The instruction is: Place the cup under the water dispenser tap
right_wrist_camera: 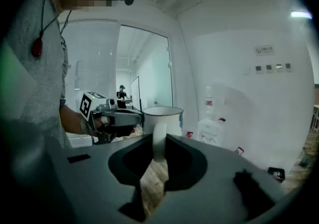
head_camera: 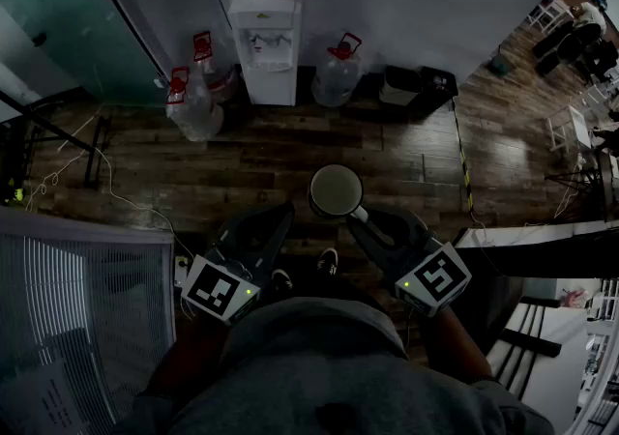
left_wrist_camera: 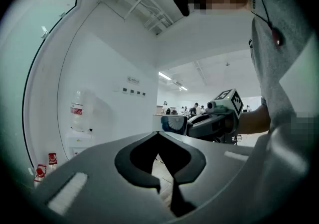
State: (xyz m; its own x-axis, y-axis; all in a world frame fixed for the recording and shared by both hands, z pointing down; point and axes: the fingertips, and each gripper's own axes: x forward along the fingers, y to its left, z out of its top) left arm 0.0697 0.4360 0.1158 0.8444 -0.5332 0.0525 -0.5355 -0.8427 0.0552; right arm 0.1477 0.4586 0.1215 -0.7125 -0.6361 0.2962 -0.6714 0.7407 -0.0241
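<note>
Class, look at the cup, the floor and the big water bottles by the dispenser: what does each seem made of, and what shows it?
Cup: probably glazed ceramic or enamel; smooth, opaque white wall and handle.
Floor: wood or wood-look planks; dark grained boards with seams.
Bottles: likely clear plastic; see-through walls, red caps.

The floor (head_camera: 319, 148) between the person and the dispenser (head_camera: 264, 61) lies open, a straight lane up to the tap recess (head_camera: 268, 44). Jugs crowd the dispenser's foot. The left jugs (head_camera: 196, 104) stand just beside it and the right jug (head_camera: 338, 73) is near its other side, so the lane narrows there. A bin (head_camera: 399, 85) sits further right against the wall. Cables (head_camera: 73, 167) trail over the floor at the left. A slatted panel (head_camera: 82, 298) closes the near left side. What may be a counter edge (head_camera: 542, 235) bounds the right.
</note>
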